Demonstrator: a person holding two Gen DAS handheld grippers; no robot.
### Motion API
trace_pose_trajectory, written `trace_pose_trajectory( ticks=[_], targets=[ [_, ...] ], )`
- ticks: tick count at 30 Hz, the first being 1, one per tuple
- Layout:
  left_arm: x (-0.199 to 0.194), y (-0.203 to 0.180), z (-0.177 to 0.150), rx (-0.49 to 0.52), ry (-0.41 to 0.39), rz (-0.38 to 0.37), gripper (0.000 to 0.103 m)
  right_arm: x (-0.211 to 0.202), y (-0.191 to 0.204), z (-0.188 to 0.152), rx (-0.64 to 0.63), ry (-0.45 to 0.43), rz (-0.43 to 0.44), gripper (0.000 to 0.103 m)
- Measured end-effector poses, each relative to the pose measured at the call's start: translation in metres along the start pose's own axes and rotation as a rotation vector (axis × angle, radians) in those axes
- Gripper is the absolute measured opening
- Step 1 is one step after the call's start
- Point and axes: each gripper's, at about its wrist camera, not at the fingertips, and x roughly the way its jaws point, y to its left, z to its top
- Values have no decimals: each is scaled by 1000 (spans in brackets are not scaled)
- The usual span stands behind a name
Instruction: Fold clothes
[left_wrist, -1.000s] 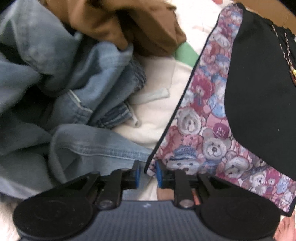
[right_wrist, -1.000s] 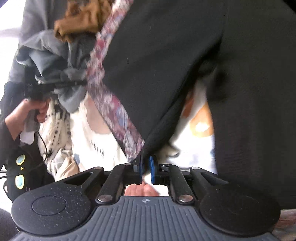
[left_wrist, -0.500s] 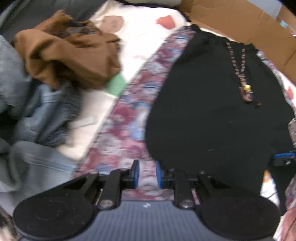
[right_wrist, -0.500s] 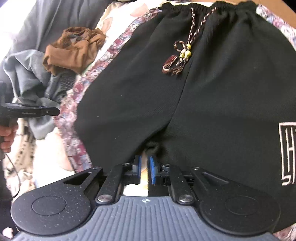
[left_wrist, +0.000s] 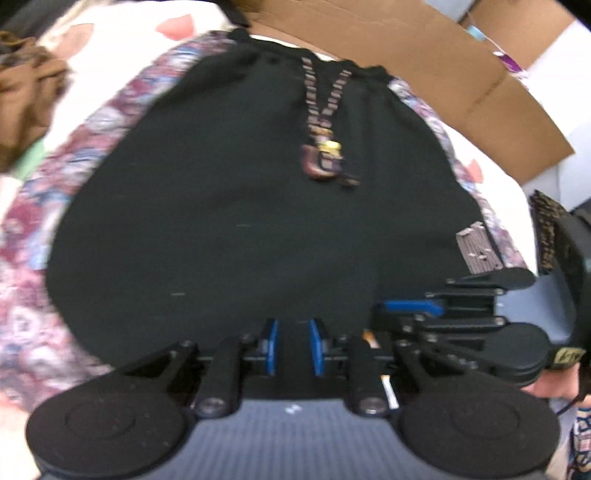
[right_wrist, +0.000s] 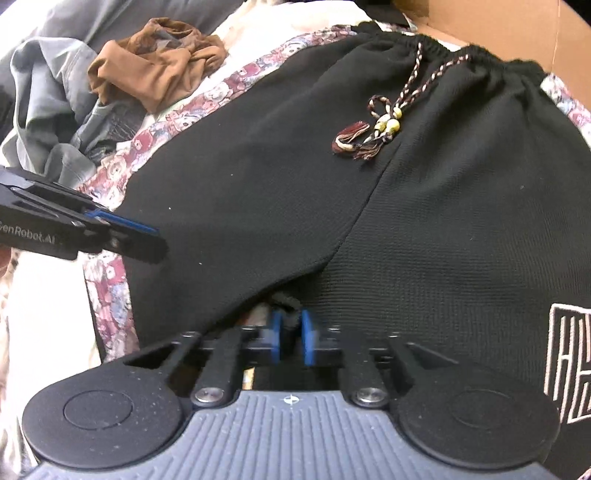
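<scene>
Right wrist, right tool closing on black shorts, left wrist, left tool narrowly open, empty

Brown cardboard sheet lies behind a cream patterned bedsheet.

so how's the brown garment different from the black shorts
The black shorts lie spread flat; the brown garment is bunched in a heap. The black shorts carry a beaded drawstring and teddy-bear print side panels; the brown garment looks plain. Both lie on the pale bedding.
</scene>
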Motion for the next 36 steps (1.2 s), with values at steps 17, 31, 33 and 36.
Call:
trace_pose_trajectory(
  ticks=[17,31,33,36],
  targets=[
    [31,-47,-3,155,6,-7,5,-19,-23,-3,102,-20,-11,1],
    [36,-38,-6,126,4,1,2,-21,-18,-3,177,-30,119,4],
    [31,-39,-3,127,-21,-12,2,-22,-19,-4,179,-28,112,4],
    [24,-43,-1,147,-44,-27,5,-26,-21,-4,180,-30,100,5]
  ],
)
